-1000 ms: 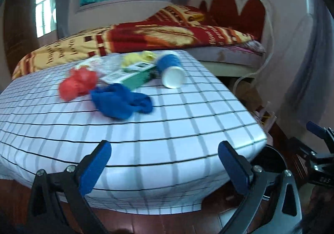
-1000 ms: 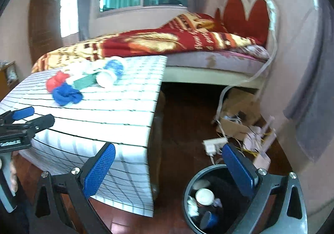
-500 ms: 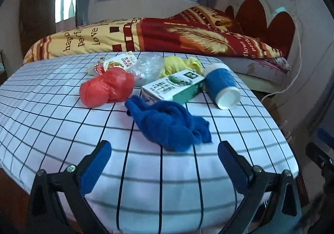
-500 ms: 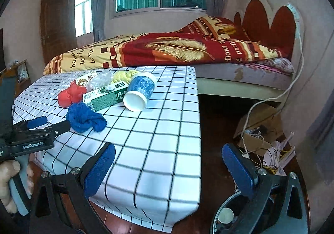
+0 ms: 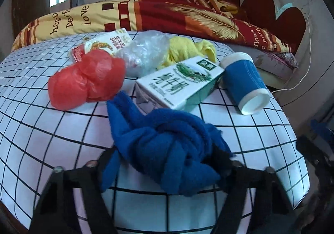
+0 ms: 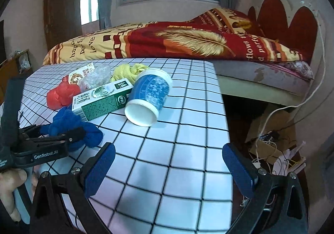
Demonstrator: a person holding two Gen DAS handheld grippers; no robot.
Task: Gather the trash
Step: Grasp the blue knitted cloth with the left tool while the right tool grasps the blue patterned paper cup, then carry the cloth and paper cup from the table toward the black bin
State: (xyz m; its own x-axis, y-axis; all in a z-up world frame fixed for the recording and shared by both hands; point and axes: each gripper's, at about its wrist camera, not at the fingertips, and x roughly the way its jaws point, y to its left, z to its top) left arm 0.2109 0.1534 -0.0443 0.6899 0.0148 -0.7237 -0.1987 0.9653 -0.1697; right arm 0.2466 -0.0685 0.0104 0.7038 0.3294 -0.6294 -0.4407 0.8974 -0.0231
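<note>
A knotted blue cloth (image 5: 165,146) lies on the checked table (image 5: 52,129). My left gripper (image 5: 165,159) stands around it, jaws open, with the cloth between the fingers; it also shows in the right wrist view (image 6: 60,138) at the cloth (image 6: 71,123). Behind lie a red plastic bag (image 5: 85,79), a green-white milk carton (image 5: 179,81), a blue paper cup (image 5: 244,83) on its side, a clear bag (image 5: 144,52), a yellow cloth (image 5: 190,48) and a snack wrapper (image 5: 108,42). My right gripper (image 6: 167,169) is open and empty above the table's near right part.
A bed with a red and yellow blanket (image 6: 177,42) stands behind the table. Cables and cardboard (image 6: 269,140) lie on the floor at the right. The table's right edge (image 6: 225,113) drops to the dark floor.
My left gripper has moved forward over the table until its fingers flank the blue cloth. My right gripper has moved left and up, so the bin has left its view.
</note>
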